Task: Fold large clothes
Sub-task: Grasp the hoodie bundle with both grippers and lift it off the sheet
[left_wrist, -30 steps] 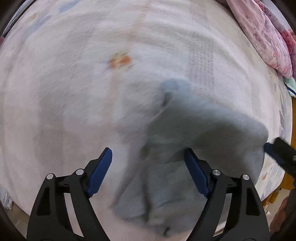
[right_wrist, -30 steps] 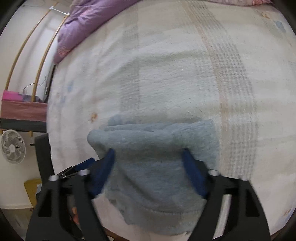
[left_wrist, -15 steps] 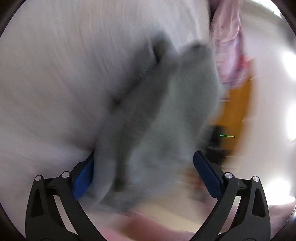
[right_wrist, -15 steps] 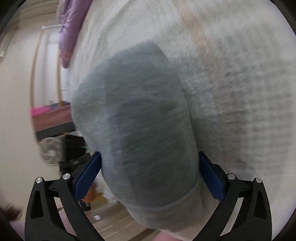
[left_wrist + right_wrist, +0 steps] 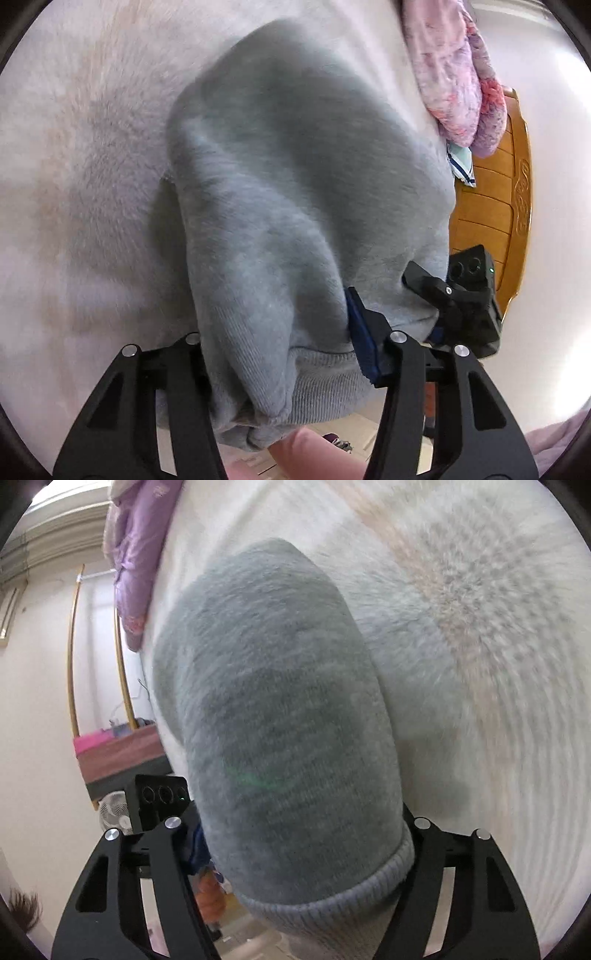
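grey fleecy sweater [image 5: 295, 192] (ribbed hem [image 5: 332, 904]), bunched and pinched in both left claw [image 5: 280, 354] and right claw [image 5: 295, 834]

A grey fleece sweatshirt [image 5: 295, 206] is hanging bunched in thick folds, filling the space between the left fingers; its ribbed hem [image 5: 325, 384] is curling low between them. From the right wrist, the same sweatshirt [image 5: 280, 716] is bulging as a rounded mass between the fingers, ribbed band [image 5: 332, 897] sagging at the bottom.
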The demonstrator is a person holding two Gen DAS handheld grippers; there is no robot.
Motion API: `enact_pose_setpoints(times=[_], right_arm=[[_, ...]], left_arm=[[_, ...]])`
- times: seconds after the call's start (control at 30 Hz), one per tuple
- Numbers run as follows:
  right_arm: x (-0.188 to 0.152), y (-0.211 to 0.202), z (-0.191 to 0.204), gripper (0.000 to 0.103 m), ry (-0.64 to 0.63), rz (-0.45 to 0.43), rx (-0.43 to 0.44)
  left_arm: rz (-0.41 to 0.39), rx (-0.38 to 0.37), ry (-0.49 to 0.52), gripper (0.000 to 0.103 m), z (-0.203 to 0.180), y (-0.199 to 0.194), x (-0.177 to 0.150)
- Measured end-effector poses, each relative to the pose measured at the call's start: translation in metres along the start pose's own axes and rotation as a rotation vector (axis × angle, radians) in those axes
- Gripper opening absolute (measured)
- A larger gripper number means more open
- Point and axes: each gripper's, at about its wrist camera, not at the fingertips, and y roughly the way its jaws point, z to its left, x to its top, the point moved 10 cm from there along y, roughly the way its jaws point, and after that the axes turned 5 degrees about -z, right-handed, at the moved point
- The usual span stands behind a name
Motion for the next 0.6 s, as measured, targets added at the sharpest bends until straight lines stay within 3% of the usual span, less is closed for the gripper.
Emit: enact_pose_setpoints(times=[0.2,0.37,0.6], right_arm=[[-0.028,-0.071,0.037,0.067,-0.041,-0.076,-0.021],[-0.048,-0.160,0.048,0.067,-0.022,-0.174,-0.010],[-0.044,-0.284,0.027,0.067,-0.033,-0.320,0.005]], left_arm=[[0.017,0.010,0.077,0.052,-0.075,-0.029,-0.047],[0.050,0.011,0.173,0.053,-0.154,-0.034,-0.097],[0.086,-0.003,0.295,0.053,-0.258,0.015,-0.138]])
